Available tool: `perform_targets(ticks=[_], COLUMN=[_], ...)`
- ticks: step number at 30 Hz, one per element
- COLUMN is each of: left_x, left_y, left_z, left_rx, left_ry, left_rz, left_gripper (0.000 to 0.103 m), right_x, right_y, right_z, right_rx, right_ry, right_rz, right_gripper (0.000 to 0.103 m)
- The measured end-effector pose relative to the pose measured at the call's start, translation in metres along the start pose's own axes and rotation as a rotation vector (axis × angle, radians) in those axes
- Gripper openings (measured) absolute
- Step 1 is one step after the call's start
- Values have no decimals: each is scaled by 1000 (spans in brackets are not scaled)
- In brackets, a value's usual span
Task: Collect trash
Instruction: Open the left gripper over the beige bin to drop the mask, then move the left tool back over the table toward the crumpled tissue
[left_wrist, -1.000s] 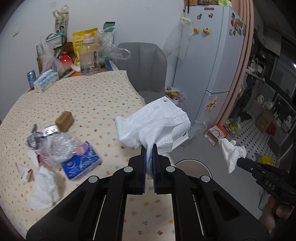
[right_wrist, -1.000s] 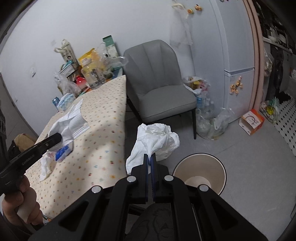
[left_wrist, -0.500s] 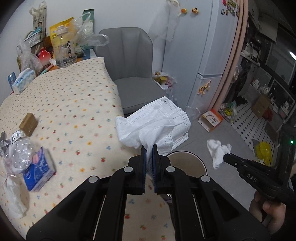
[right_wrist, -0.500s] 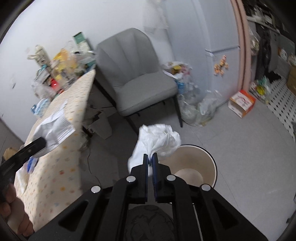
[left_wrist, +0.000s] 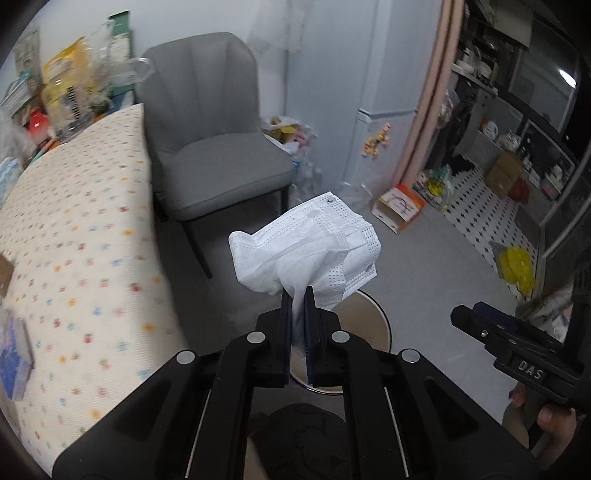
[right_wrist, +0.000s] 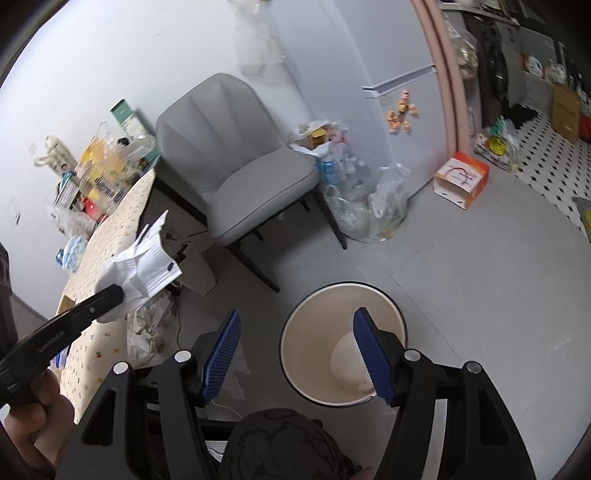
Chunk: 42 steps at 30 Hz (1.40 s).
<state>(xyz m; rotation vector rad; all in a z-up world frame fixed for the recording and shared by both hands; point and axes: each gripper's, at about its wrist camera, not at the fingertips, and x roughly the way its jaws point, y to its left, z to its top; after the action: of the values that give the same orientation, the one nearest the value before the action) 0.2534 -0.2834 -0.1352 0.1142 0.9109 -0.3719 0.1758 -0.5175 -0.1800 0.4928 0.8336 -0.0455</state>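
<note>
A grey floor runs from the cloth-covered table past a grey chair to the round trash bin, which stands near the table's end edge. The right gripper hangs over the bin's rim, and its jaws have just been opening: they now stand wide with nothing between them. The crumpled tissue they pinched half a second ago is gone from them; a pale shape at the bin's bottom may be it. So one piece appears binned. The left gripper, jaws narrow, clamps the white face mask, which has come off the table towards the bin since the earlier frames.
</note>
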Motion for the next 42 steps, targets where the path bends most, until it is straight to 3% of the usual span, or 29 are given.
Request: perform_targets(ticks=[5,7,9,12,20,26,33,39,42], left_x=[19,25,27,22,-7,-45,-95,-141,-154], left_y=[-26,-35,-37,-32,-9,23,74,115,134], left_z=[4,5,7,8,8,-4,-23,-47,-56], left_rx=[28,38,29,-19,-59,-131,-241,-317,-359], left_ry=[32,40,21,-7,-55,-109,-202,-322,-340], left_rz=[-29,-44,-26,-36,7,-7,35,120,140], left_gripper=[8,21,62,82,94,97,97,97,97], right_x=[-24,-31,-36,-38,-35,-52,-58,-68,-75], right_y=[-21,-27,-33,-37,-20,14,72,119,138], right_z=[-4,-3,-3,-4,-6,-8,-11,-21,-27], right_rx=[28,40,46,62,38,-12,-100,-155,-192], right_ry=[-30,-40,-50,-52,-48,-131,-172,-217,-252], right_rz=[-20,-25,-34,-35,-20,-14,-24,-19,-5], right_gripper=[64,64,64,64,70,96,96,96,96])
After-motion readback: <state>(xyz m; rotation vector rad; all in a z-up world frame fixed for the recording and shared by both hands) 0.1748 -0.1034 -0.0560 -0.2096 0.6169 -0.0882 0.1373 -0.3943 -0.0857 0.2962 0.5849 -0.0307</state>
